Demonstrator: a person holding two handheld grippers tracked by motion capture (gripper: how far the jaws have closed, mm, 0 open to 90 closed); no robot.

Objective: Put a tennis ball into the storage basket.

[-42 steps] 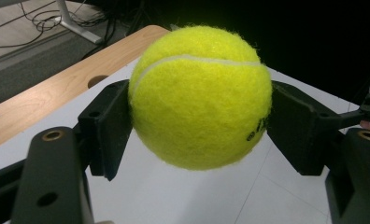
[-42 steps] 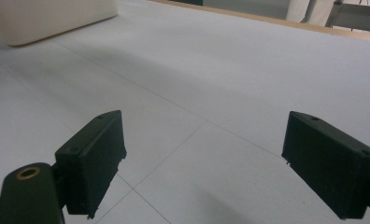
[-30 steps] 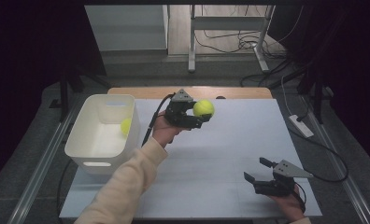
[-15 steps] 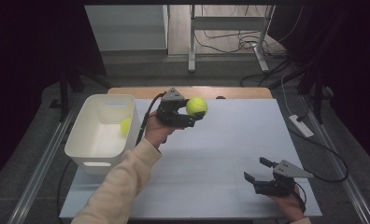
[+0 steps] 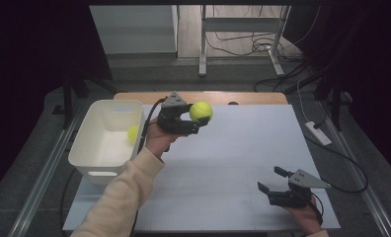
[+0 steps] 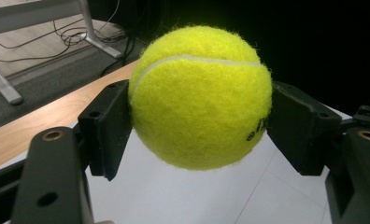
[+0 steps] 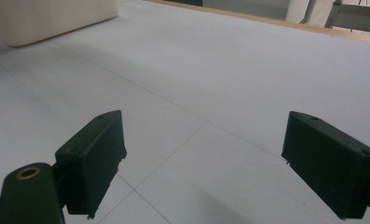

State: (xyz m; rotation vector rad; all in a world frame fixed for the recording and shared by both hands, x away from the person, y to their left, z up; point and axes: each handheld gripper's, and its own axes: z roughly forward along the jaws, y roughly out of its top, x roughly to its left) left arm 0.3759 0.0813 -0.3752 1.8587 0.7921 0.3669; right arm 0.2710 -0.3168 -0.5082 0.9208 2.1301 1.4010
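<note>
Left gripper [image 5: 196, 120]: we found its jaws pinching the tennis ball [image 5: 201, 111], upper centre, just right of the white bin [image 5: 87, 145].
Right gripper [image 5: 273, 183]: we noted jaws spread, lower right.

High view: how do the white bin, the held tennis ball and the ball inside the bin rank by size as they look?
1. white bin, plainly largest.
2. held tennis ball.
3. ball inside the bin, partly hidden by the bin wall; they may be alike.
</note>
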